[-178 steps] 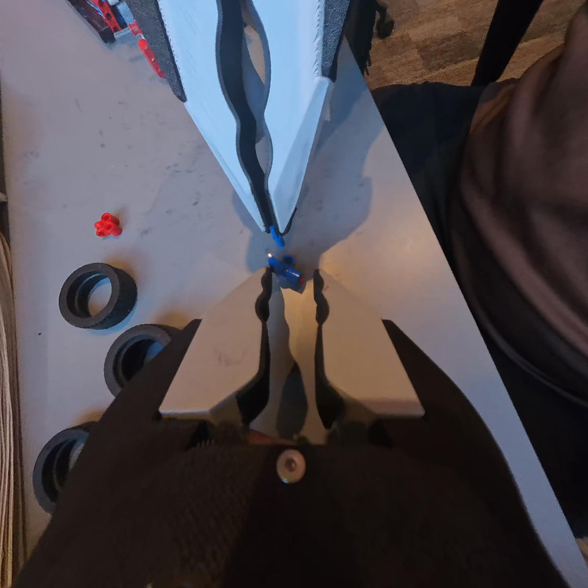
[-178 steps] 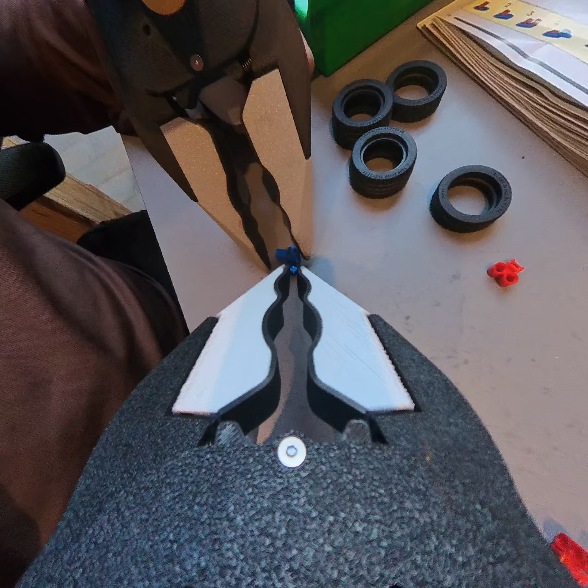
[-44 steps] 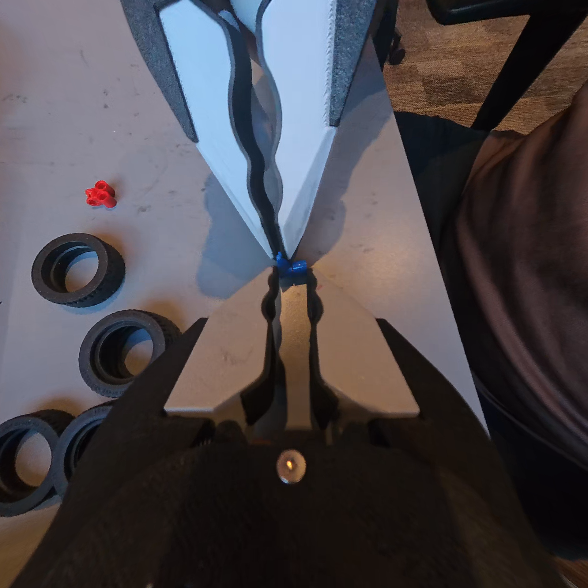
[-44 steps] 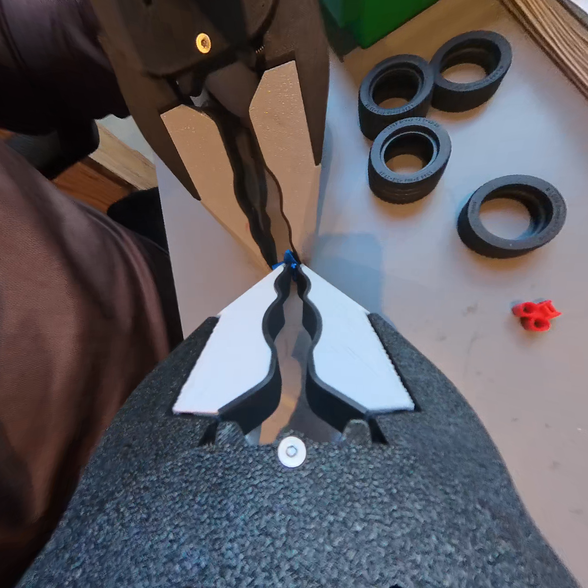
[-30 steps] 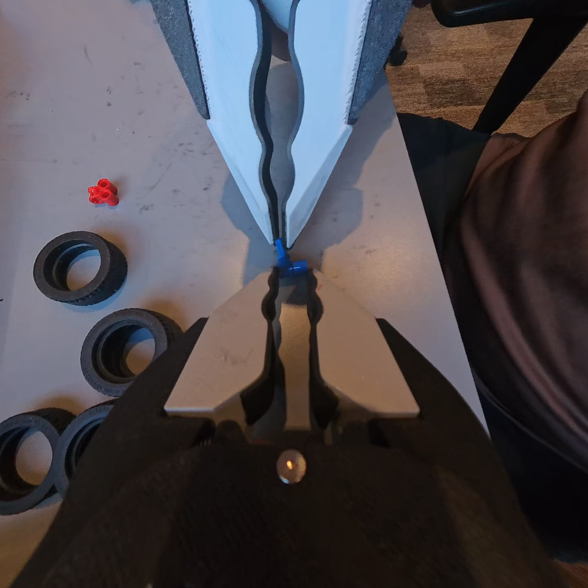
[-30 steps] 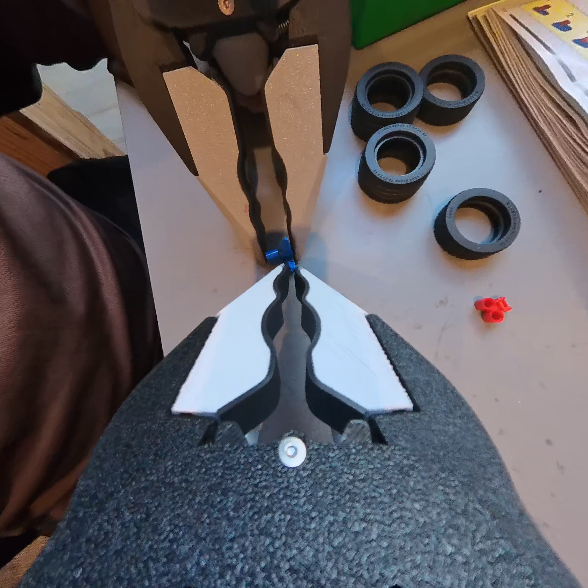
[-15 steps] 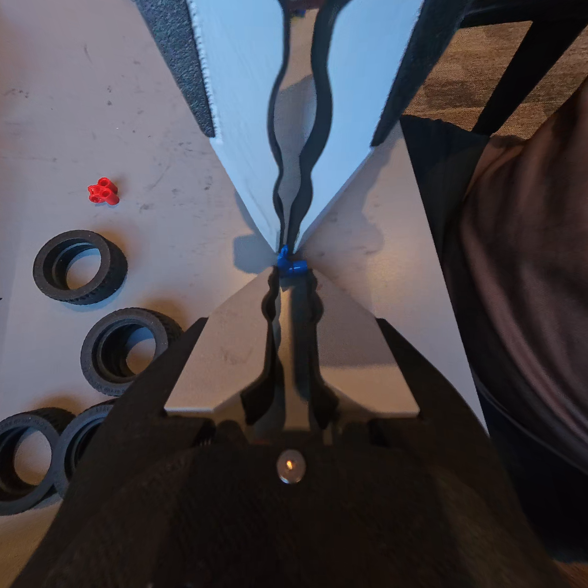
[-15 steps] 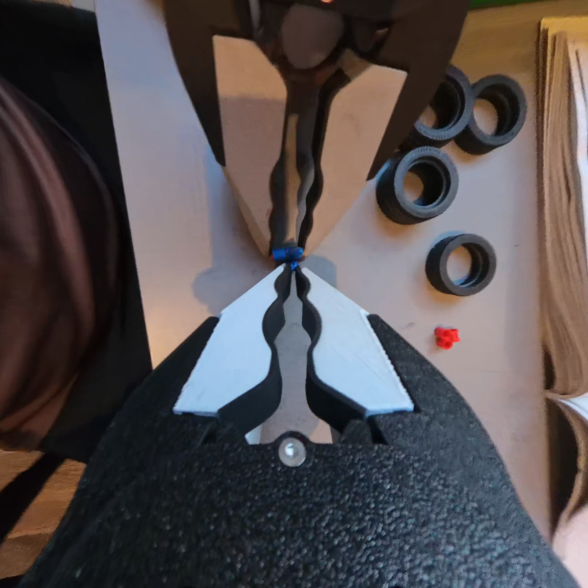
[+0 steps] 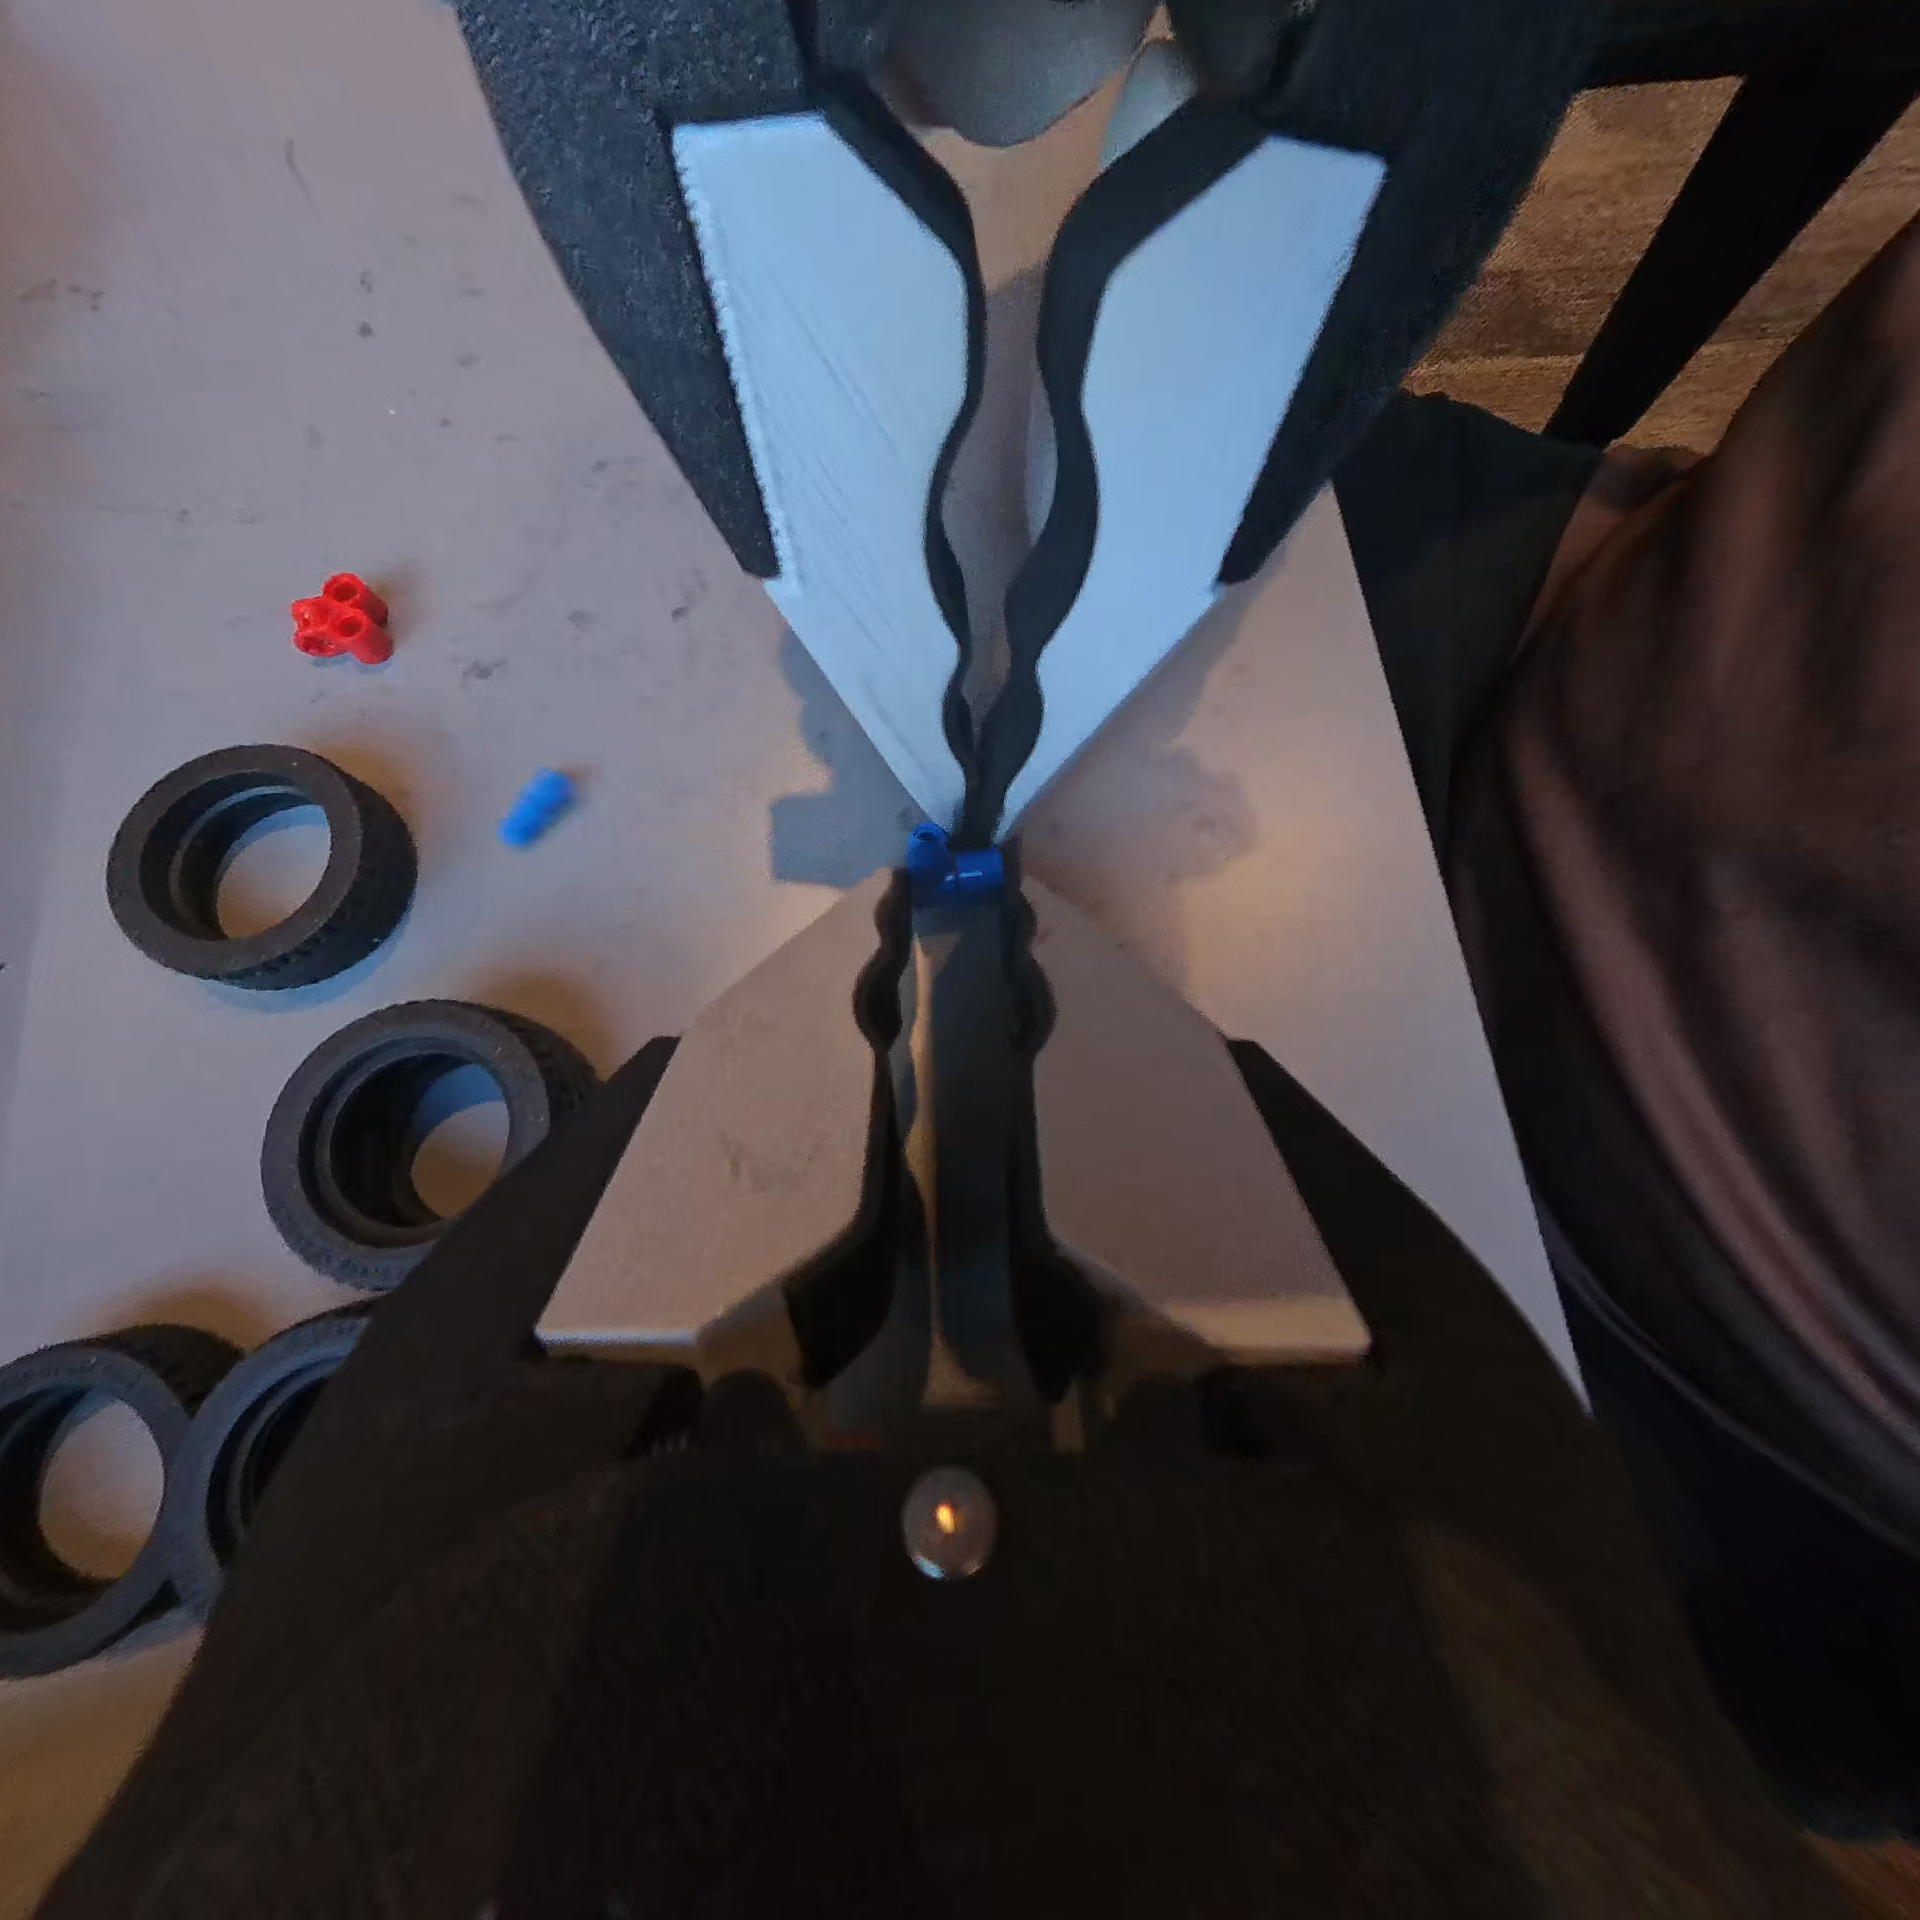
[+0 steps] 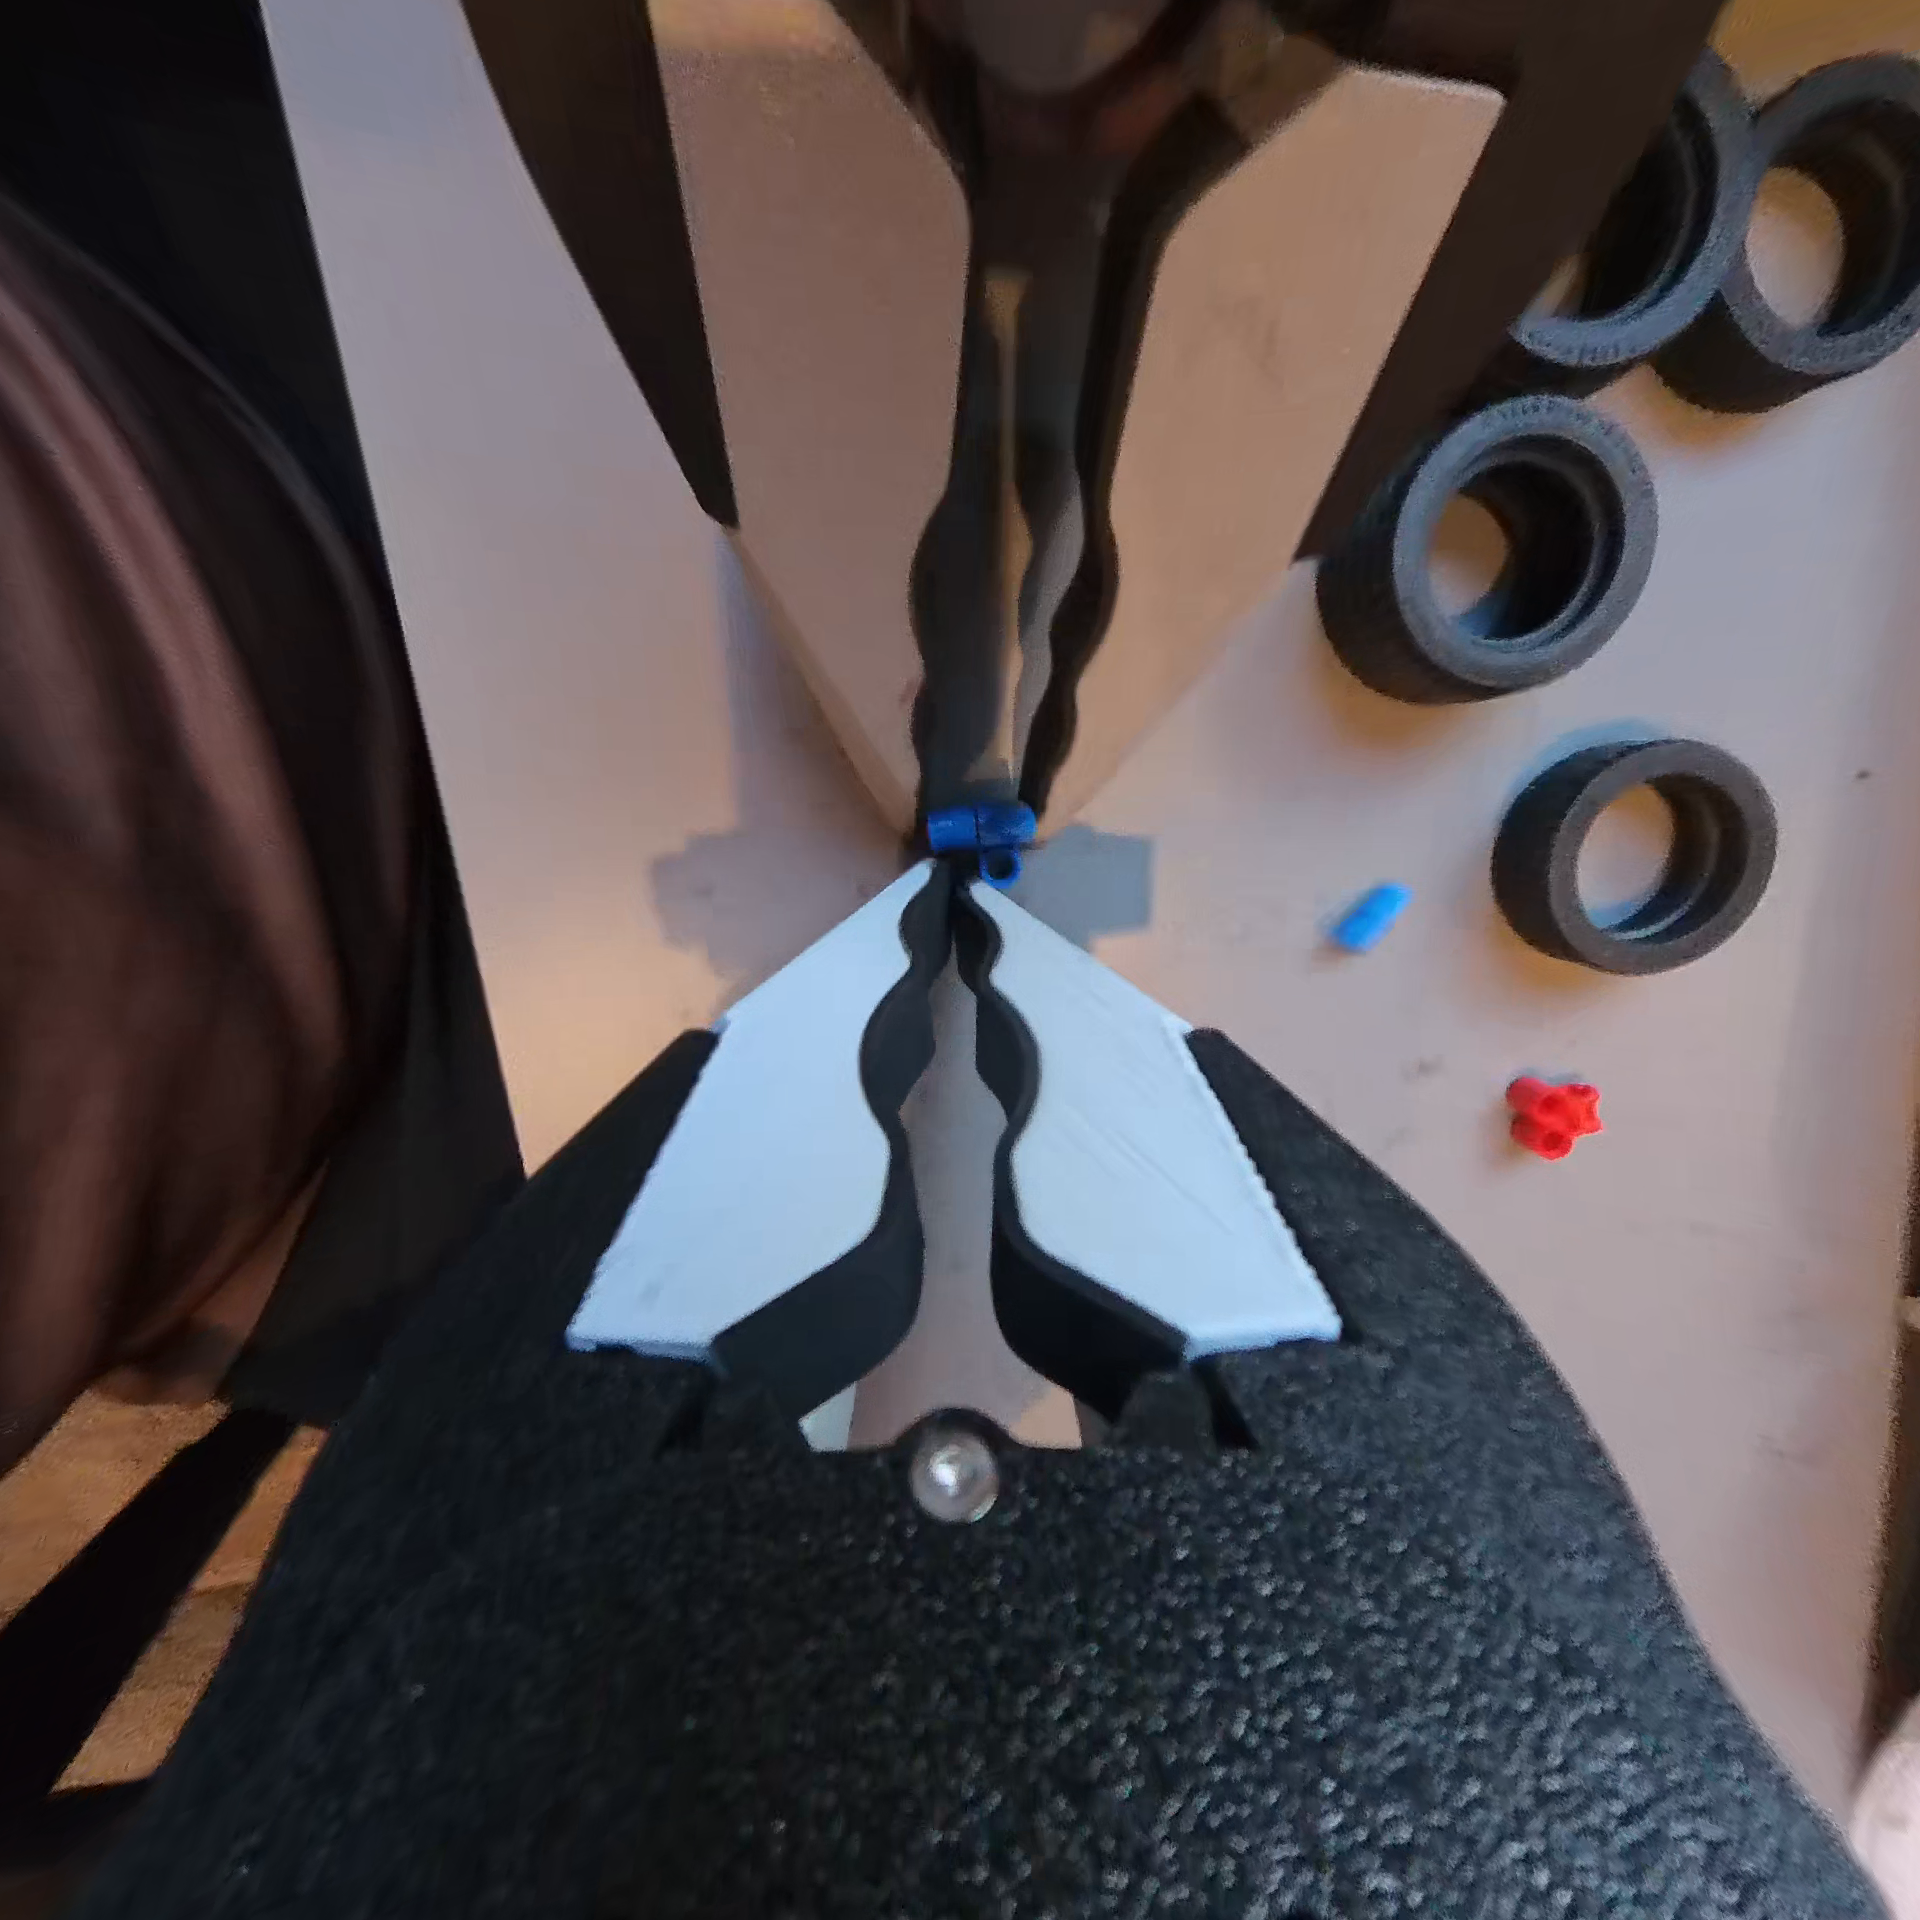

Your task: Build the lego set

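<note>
While the two grippers meet tip to tip above the pale table (image 9: pixel 1195 935), the left gripper (image 9: pixel 956 888), with its grey fingers, is closed on a small blue connector (image 9: pixel 954 871), which sits crosswise between its fingertips. The right gripper (image 10: pixel 954 878), with white fingers lined in black, has its tips pressed together right against that connector; whether it pinches anything of its own I cannot tell, as the contact point is tiny and partly hidden. In the right wrist view the blue connector (image 10: pixel 979 828) shows as a short barrel with a small loop hanging from its near side, held just off the table edge nearest the person, whose dark brown clothing (image 9: pixel 1714 831) fills the side beyond that edge. A loose light-blue pin (image 9: pixel 536 807) lies on the table some way from the connector, on the side away from the person, and is blurred in both views. Just past the pin rests one black tyre (image 9: pixel 260 864), lying flat. A second tyre (image 9: pixel 410 1132) lies near it, closer to the left gripper's body, and two more tyres (image 9: pixel 94 1475) touch each other farther along, partly hidden by that body. A small red piece (image 9: pixel 340 619) lies apart from the tyres, farther from the connector than the pin is.
</note>
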Demonstrator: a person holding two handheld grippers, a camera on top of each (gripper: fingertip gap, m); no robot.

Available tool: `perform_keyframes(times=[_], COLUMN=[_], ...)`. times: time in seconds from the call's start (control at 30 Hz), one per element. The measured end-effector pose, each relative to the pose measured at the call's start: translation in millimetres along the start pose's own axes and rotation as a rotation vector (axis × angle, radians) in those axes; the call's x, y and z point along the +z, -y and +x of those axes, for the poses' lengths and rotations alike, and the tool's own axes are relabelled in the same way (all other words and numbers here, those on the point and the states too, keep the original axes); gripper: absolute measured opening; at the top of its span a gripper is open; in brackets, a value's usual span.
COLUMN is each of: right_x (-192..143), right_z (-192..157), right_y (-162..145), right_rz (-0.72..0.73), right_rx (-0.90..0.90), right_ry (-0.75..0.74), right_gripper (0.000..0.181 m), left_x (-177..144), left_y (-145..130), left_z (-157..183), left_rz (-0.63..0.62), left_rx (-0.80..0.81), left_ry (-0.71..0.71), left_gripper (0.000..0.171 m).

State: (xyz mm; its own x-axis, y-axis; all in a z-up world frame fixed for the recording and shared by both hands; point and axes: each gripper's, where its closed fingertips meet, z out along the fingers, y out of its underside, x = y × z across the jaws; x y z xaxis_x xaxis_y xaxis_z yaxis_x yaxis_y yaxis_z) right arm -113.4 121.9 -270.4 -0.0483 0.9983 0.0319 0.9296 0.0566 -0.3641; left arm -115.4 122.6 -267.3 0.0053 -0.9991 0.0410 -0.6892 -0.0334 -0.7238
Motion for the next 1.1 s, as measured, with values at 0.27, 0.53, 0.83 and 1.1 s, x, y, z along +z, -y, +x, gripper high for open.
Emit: perform_keyframes(times=[0.27,0.53,0.83,1.1], right_x=[-14,-40,-17,-3], right_z=[18,63,105,105], right_y=[-19,-23,-21,-18], right_rz=[0.135,0.377,0.164,0.115], right_rx=[0.201,0.447,0.287,0.233], right_ry=[-0.089,-0.215,-0.238,-0.158], right_gripper=[0.000,0.010,0.020,0.010], left_x=[-4,-8,-11,-12], left_y=[-3,-5,-8,-8], left_z=[-8,-17,-24,-21], left_rz=[0.002,0.010,0.004,0.006], left_rx=[-0.039,-0.103,-0.092,-0.095], left_ry=[0.027,0.040,0.080,0.062], left_gripper=[0.014,0.014,0.015,0.022])
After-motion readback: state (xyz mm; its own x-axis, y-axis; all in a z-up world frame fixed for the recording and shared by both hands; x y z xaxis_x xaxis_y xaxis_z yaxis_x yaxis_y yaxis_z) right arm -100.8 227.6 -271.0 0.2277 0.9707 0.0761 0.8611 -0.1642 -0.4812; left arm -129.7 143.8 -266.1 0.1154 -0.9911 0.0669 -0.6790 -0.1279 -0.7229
